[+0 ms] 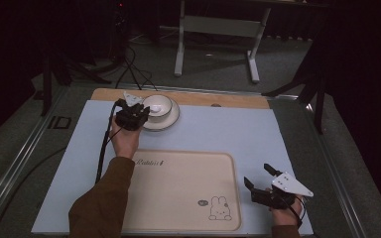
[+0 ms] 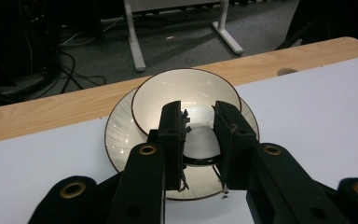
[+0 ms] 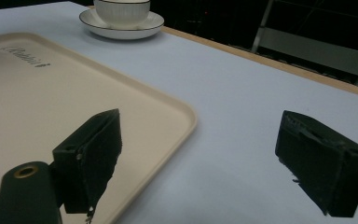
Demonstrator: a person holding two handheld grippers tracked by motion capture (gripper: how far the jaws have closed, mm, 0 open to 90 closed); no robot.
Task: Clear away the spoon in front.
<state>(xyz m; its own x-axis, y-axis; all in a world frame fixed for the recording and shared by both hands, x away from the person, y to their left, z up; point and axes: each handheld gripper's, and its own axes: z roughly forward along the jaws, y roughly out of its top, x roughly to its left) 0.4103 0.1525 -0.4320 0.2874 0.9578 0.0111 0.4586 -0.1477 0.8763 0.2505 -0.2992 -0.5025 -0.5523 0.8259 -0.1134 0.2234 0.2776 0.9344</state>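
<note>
A white cup (image 1: 158, 104) with a dark rim stands on a matching saucer (image 1: 171, 120) at the back left of the table. My left gripper (image 1: 138, 115) is at the cup's near left side. In the left gripper view its jaws (image 2: 199, 140) are closed in on the near side of the cup (image 2: 186, 93), with a dark-edged curved part of it between the pads, above the saucer (image 2: 121, 140). My right gripper (image 1: 258, 174) hovers low at the front right, just right of the tray, open with nothing between its jaws (image 3: 196, 154). The right gripper view shows the cup (image 3: 121, 11) far off.
A beige tray (image 1: 178, 188) with a rabbit picture lies at the front middle on the pale blue mat (image 1: 218, 134); the right gripper view shows its corner (image 3: 168, 116). A wooden strip (image 1: 228, 99) edges the table's far side. Beyond it are floor cables and a stand's legs (image 1: 178, 49).
</note>
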